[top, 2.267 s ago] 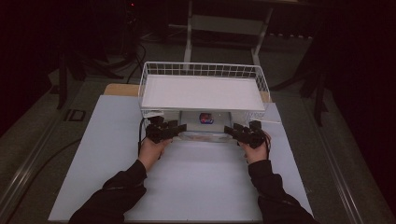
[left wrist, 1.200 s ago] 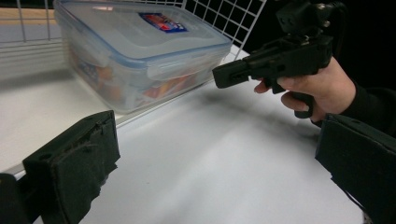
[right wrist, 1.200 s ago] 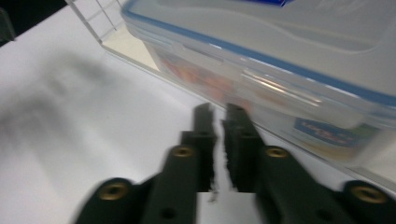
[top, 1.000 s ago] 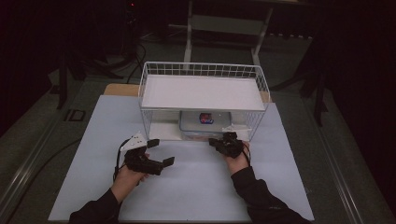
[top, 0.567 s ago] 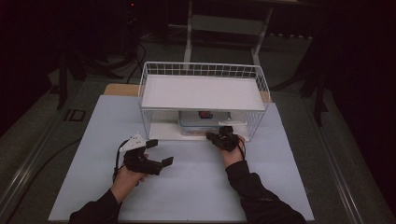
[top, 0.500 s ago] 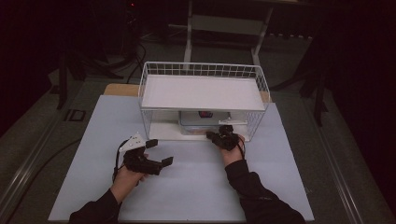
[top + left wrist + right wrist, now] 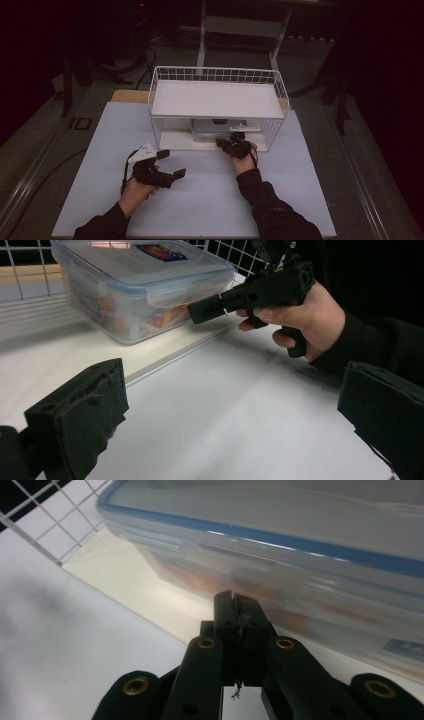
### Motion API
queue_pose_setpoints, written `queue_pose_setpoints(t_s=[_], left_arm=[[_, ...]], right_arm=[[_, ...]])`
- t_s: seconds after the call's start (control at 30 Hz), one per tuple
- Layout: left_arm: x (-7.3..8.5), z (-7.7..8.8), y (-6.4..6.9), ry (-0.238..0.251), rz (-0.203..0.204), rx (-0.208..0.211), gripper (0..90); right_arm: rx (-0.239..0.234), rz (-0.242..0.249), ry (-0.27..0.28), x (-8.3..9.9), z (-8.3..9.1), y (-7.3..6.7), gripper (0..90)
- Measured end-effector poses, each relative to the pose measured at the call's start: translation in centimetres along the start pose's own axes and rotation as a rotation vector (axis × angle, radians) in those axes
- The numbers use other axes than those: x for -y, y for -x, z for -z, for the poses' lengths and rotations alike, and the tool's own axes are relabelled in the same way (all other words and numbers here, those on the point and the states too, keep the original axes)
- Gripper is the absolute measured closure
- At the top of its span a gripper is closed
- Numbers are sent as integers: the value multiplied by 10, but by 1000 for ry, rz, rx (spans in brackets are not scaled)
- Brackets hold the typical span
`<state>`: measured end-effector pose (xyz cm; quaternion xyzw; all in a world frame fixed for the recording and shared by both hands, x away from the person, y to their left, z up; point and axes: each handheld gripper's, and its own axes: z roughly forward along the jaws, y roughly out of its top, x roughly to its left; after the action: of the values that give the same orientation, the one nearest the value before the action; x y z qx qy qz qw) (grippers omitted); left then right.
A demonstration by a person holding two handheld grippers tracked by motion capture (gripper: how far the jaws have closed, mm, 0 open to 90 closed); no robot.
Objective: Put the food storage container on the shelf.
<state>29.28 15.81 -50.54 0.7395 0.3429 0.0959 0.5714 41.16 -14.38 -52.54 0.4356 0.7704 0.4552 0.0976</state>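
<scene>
Since the earlier frames both hands have pulled back from the rack; left gripper (image 7: pixel 170 165) now sits off on the pale tabletop (image 7: pixel 210 200), and right gripper (image 7: pixel 226 144) has gone back to the front of the clear plastic food box with blue-rimmed lid (image 7: pixel 135 285). Left jaws stand wide open, nothing between them. Right jaws are pressed together, empty, tips at the box's front wall, touching or just short, can't tell. Box sits under the white wire rack shelf (image 7: pixel 216 98), on the lower white board (image 7: pixel 180 142). Looks like a push or nudge in progress; box not out yet. Count: one box, one rack, two grippers.
</scene>
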Motion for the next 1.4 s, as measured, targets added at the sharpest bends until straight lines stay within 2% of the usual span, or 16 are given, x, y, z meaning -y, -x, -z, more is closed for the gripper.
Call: queue_pose_setpoints(t_s=[0.1, 0.17, 0.27, 0.37, 0.43, 0.53, 0.7, 0.73, 0.77, 0.87, 0.97, 1.07, 1.27, 1.4], left_arm=[[0, 0, 0, -4, 4, 6, 0], [0, 0, 0, -4, 10, 14, 0], [-1, 1, 1, -4, 6, 20, 0], [-2, 1, 4, -6, -2, 28, 0], [-2, 1, 6, -4, -8, 33, 0], [-2, 2, 9, -12, -20, 40, 0], [-5, 4, 12, -23, -25, 65, 0], [-5, 4, 12, -23, -25, 65, 0], [-6, 4, 12, -38, -26, 86, 0], [-6, 3, 15, -60, -39, 114, 0], [-4, 3, 16, -79, -56, 117, 0], [-4, 6, 17, -82, -58, 111, 0], [-3, 16, 16, -44, -49, 109, 0], [-5, 21, 17, -38, -53, 106, 0]], right_arm=[[-18, 11, -13, 1, 4, -6, 829], [-23, 29, -5, 3, 8, -9, 714], [-37, 21, 19, 7, 16, -11, 569], [-56, 37, 33, 13, 24, -14, 426], [-82, 35, 42, 17, 29, -15, 314], [-128, 42, 46, 22, 40, -18, 190], [-168, 50, 66, 26, 60, -23, 151], [-168, 50, 66, 26, 60, -23, 151], [-173, 44, 67, 27, 62, -23, 150], [-163, 62, 75, 36, 77, -24, 154], [-157, 70, 65, 43, 84, -22, 158], [-172, 66, 59, 46, 93, -21, 171], [-155, 107, 83, 53, 114, -21, 150], [-125, 131, 98, 57, 128, -21, 150]])
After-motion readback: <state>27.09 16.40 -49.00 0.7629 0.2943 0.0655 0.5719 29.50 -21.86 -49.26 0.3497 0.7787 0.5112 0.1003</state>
